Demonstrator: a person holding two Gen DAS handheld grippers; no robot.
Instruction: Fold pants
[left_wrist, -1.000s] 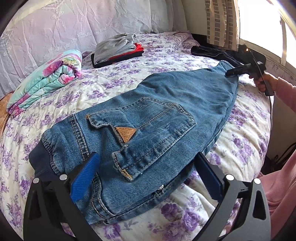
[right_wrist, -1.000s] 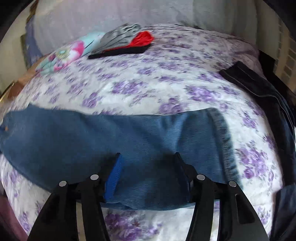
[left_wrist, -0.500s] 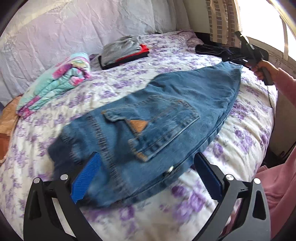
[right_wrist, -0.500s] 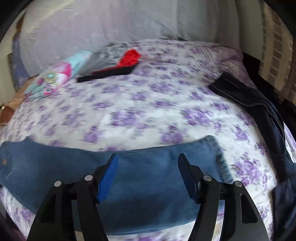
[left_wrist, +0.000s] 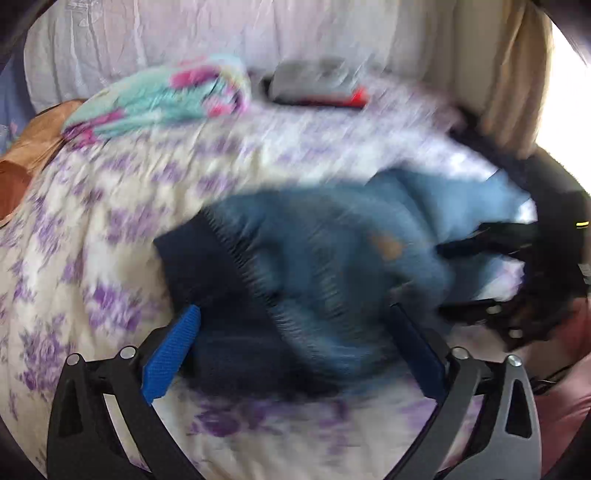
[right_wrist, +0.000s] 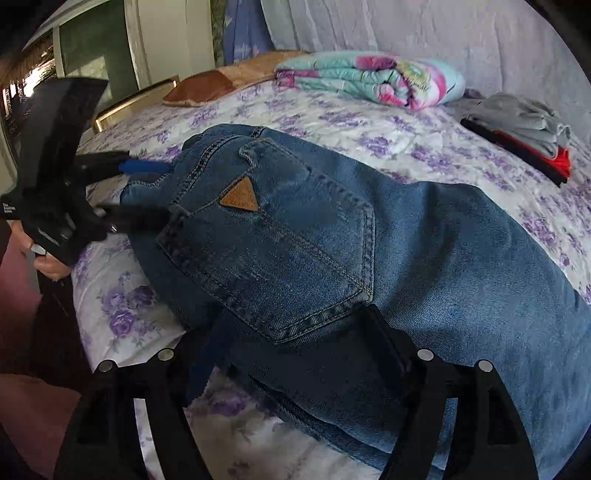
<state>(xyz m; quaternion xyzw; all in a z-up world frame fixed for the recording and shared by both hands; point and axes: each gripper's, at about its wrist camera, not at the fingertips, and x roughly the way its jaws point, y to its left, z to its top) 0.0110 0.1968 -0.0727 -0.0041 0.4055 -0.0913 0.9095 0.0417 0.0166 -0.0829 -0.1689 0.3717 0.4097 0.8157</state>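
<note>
At the bottom of the right wrist view, the right hand-held gripper stands with its jaws spread wide over the blue jeans; the jaws have just been opening, and the denim lies between and under the fingers without either pad pressing on it. The jeans lie folded on the bed with its purple-flowered cover, filling the centre and lower right of the frame, back pocket and its tan triangular patch facing up. At the left edge of that frame the left hand-held gripper points in at the waistband end of the jeans, with a hand on its grip; its fingers are apart and the waistband sits at their tips, though whether the pads press it cannot be told. The left wrist view is heavily blurred, showing its own jaws wide at the bottom with the dark waistband between them. Farther back, in the upper right of the right wrist frame, lie a rolled pastel blanket and, to the right of it, a stack of folded clothes, grey over red and black. In the upper left of the frame rests a brown pillow.
</note>
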